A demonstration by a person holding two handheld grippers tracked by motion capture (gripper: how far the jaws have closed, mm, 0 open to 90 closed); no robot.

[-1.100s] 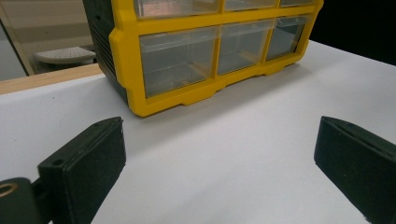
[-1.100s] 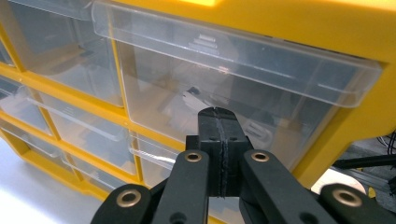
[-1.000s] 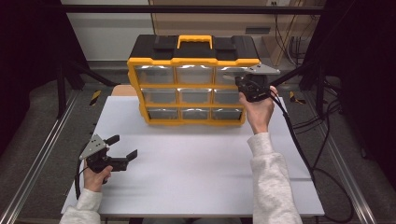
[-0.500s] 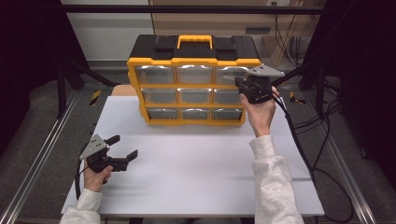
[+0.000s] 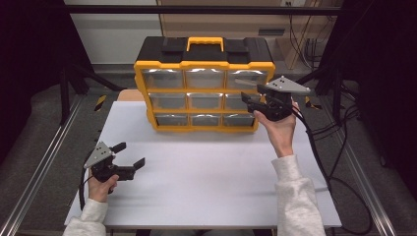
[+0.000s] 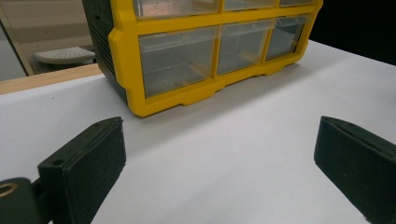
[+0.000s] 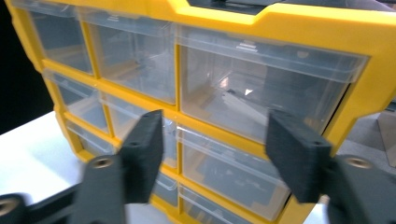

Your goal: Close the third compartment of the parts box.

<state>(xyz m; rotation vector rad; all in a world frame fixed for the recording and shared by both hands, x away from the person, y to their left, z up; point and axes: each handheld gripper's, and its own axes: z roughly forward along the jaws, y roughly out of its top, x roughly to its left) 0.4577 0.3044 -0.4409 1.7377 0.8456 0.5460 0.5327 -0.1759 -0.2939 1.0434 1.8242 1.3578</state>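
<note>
A yellow and black drawer cabinet (image 5: 204, 61) with clear drawers stands at the back of the white table (image 5: 206, 172). My right gripper (image 5: 248, 101) is held up in front of its right column, level with the top right drawer (image 7: 261, 88) and the middle right drawer (image 7: 233, 172). Its jaws have just been opening and now stand apart with nothing between them (image 7: 215, 126). The top right drawer seems to stick out a little. My left gripper (image 5: 130, 155) rests low over the table's front left, open and empty (image 6: 217, 130), pointing at the bottom left drawer (image 6: 177, 60).
Black cables (image 5: 324, 142) trail from the right gripper over the table's right edge. Metal rails (image 5: 44, 162) run along both sides of the table. A wooden surface (image 6: 42, 79) shows behind the table at the cabinet's left.
The right gripper has drawn back a little from the cabinet front, toward the right, and its jaws now stand apart. The left gripper has kept still.
</note>
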